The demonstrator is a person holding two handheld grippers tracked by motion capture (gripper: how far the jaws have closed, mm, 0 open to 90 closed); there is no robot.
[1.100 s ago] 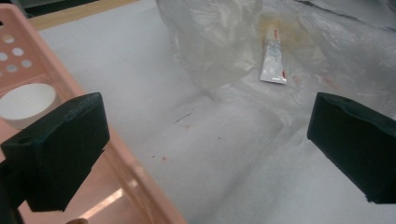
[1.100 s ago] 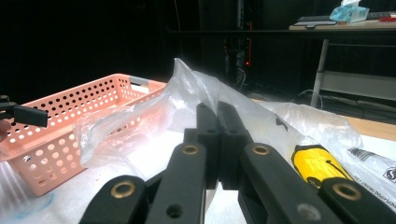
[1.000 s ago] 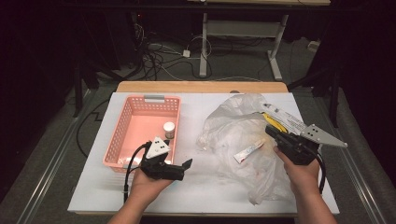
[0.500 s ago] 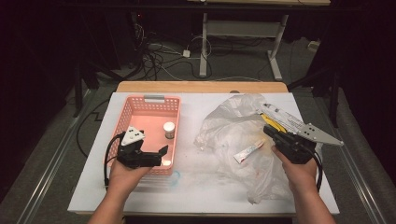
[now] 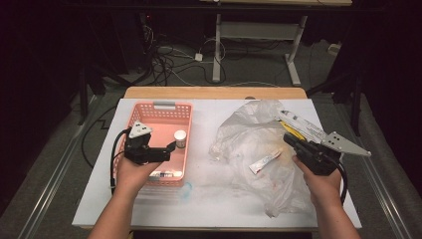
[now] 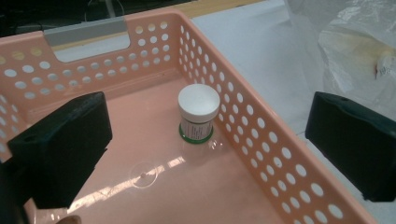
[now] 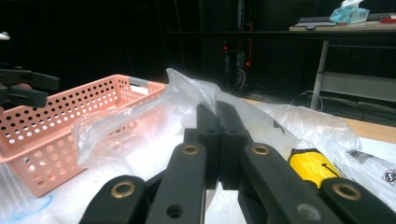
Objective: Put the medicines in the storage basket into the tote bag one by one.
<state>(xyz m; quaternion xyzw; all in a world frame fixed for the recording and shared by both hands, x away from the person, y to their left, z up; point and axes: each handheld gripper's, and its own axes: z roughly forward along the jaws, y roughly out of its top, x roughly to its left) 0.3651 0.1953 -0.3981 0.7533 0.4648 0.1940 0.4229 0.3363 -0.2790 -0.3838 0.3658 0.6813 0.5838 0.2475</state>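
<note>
Left gripper (image 5: 169,147) has shifted from the near edge of the surface (image 5: 199,199) to over the pink basket (image 5: 149,107); right side unchanged. Left to right:

- Basket sits at the left part of the surface. A small white-capped jar (image 6: 198,112) stands upright inside, close to the basket's right wall. Something flat lies at the basket's near end; can't tell what.
- Left gripper hangs above the basket floor, fingers (image 6: 65,144) spread wide, nothing between them. One finger is over the basket, the other out past the right wall.
- Clear plastic bag (image 5: 259,149) lies crumpled right of centre, a small tube (image 5: 263,160) inside.
- Right gripper (image 5: 291,141) is at the bag's right edge, fingers (image 7: 219,135) pressed together on a fold of bag film, holding it up. Yellow item (image 7: 313,165) lies just beside it.

Risks, my read:
- Film grip looks thin; a tug could slip or tear it and the opening collapses.
- Left fingers straddle the basket wall; dropping straight down would hit the rim or knock over the jar.
</note>
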